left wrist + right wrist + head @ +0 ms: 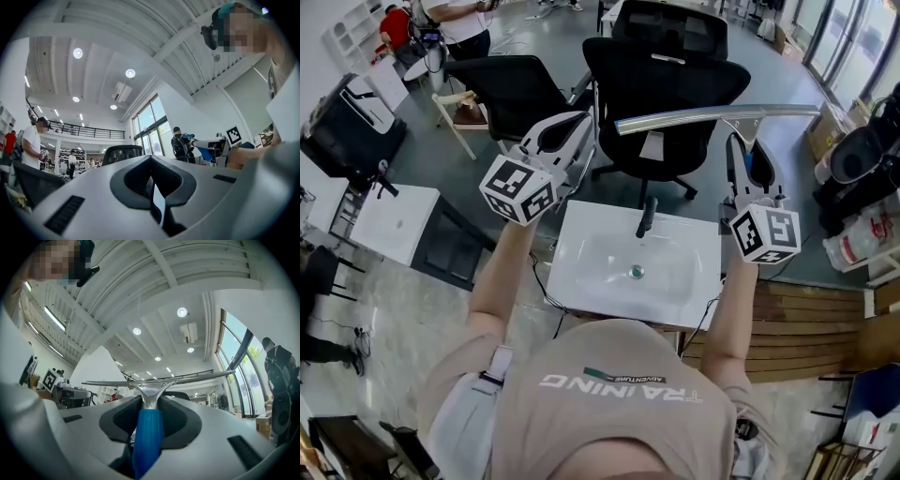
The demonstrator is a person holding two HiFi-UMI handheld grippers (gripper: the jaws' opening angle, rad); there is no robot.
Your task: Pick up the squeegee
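My R gripper (pixel 150 401) has its jaws partway open & clamped on the blue handle of the squeegee (pixel 148 430). The handle runs back btwn the pads, and the metal blade sits crosswise just past the tips. The whole thing's up in the air. In head view the blade is at approx 1 o'clock from the white sink (pixel 581 272), w/ a black office chair (pixel 666 84) behind it. My L gripper (pixel 152 159) has its jaws together w/ nothing btwn them. It's raised at 11 o'clock from the sink, well apart from the R.
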